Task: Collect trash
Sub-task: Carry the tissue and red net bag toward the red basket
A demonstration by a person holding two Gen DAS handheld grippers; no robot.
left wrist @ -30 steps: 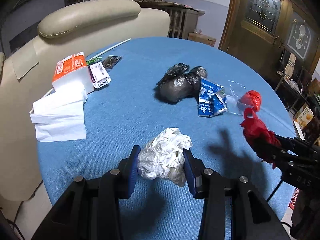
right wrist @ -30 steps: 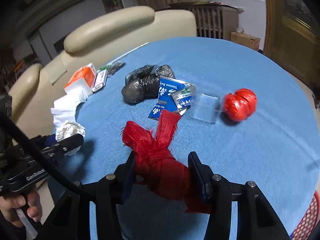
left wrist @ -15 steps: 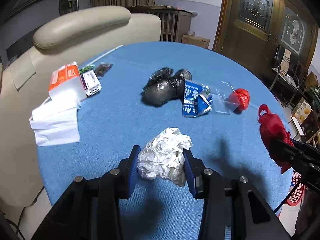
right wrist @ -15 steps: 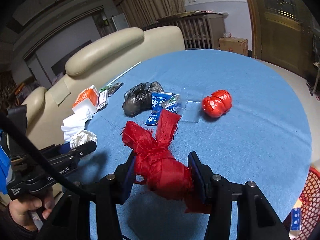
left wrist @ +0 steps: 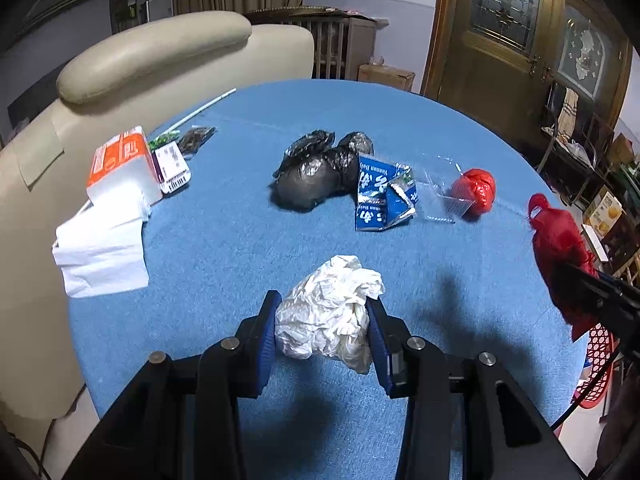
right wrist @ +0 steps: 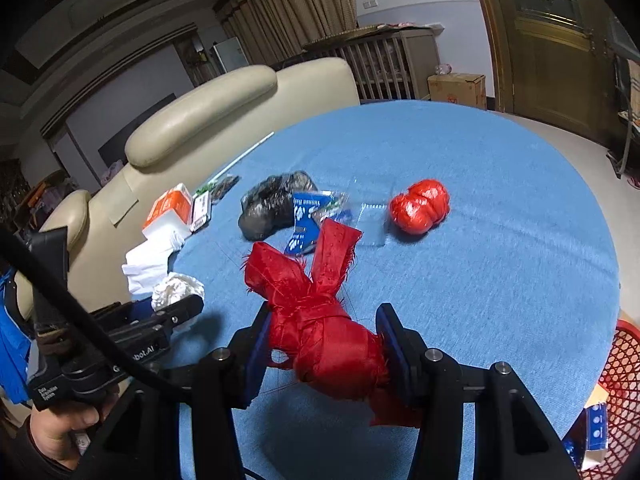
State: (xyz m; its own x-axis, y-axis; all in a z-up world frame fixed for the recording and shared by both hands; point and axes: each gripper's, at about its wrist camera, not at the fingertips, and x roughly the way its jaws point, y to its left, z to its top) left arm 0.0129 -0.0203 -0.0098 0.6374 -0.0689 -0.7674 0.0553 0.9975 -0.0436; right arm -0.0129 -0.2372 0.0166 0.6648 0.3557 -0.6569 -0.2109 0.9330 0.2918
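My left gripper (left wrist: 324, 320) is shut on a crumpled white paper ball (left wrist: 330, 324), held above the blue round table (left wrist: 224, 248). My right gripper (right wrist: 324, 336) is shut on a red knotted cloth bundle (right wrist: 320, 320), held above the table's near right side; it also shows in the left wrist view (left wrist: 558, 248). On the table lie a black plastic bag (left wrist: 316, 172), a blue wrapper (left wrist: 384, 200), a clear plastic piece (left wrist: 444, 196) and a red crumpled bag (left wrist: 474, 190). The left gripper and paper ball show in the right wrist view (right wrist: 176, 292).
A tissue pack (left wrist: 120, 164) with loose white tissues (left wrist: 100, 252), a small box (left wrist: 172, 164) and a white stick (left wrist: 204, 108) lie at the table's left. A cream sofa (left wrist: 152, 64) stands behind. A red mesh basket (right wrist: 616, 384) sits on the floor at the right.
Both grippers have risen and pulled back from the table with their loads. The right gripper has moved to the right toward the table edge, and the red basket has come into view.
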